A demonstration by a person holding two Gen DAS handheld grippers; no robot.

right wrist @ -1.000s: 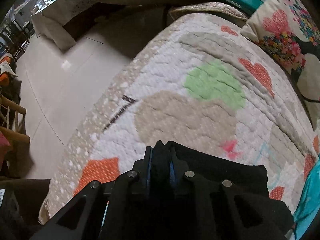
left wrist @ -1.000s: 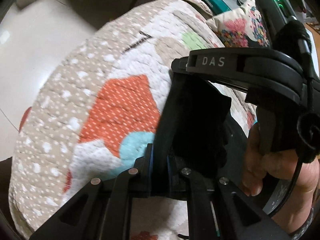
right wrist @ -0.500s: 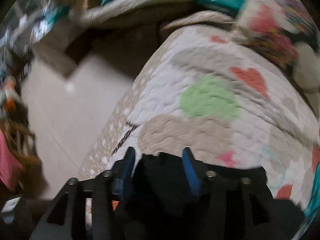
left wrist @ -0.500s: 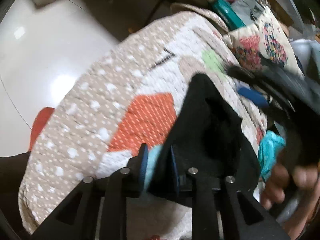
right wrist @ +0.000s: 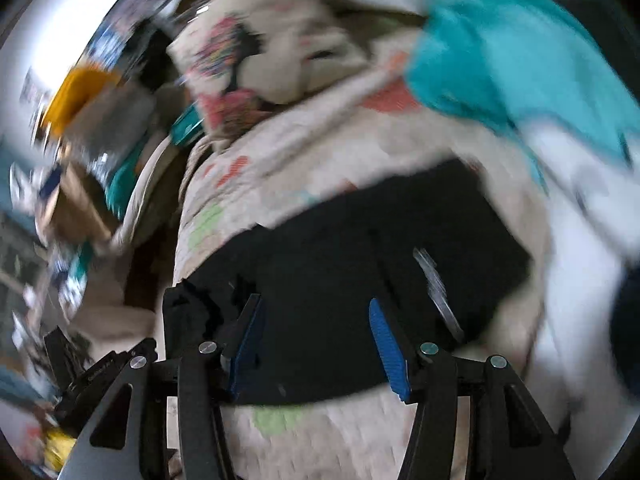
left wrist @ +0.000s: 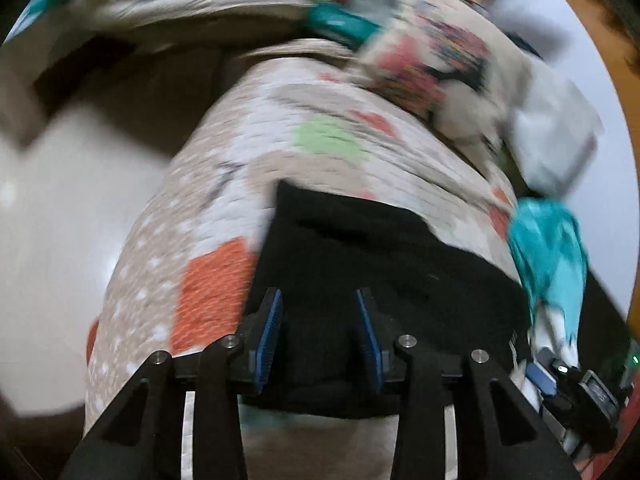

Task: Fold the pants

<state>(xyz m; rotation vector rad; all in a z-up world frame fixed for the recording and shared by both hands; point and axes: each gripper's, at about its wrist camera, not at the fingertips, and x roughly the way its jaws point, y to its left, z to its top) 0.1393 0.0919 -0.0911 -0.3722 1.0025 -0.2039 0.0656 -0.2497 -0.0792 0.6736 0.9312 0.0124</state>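
Note:
The black pants (left wrist: pixel 372 276) lie folded in a flat rectangle on the patchwork quilt (left wrist: pixel 224 216). My left gripper (left wrist: pixel 318 320) is open, its blue-padded fingers apart just above the near edge of the pants, holding nothing. In the right wrist view the same pants (right wrist: pixel 360 272) lie across the quilt (right wrist: pixel 304 148). My right gripper (right wrist: pixel 316 336) is open wide over their near edge, holding nothing. Both views are motion-blurred.
A teal garment (left wrist: pixel 548 248) lies right of the pants; it also shows in the right wrist view (right wrist: pixel 504 52). A floral pillow (left wrist: pixel 432 64) sits at the far end of the bed. The pale floor (left wrist: pixel 52 220) drops off at left. The other gripper (left wrist: pixel 576 392) shows at lower right.
Both grippers have opened and let go of the pants, which now lie flat on the quilt. Both have pulled back and swung, blurring the views.

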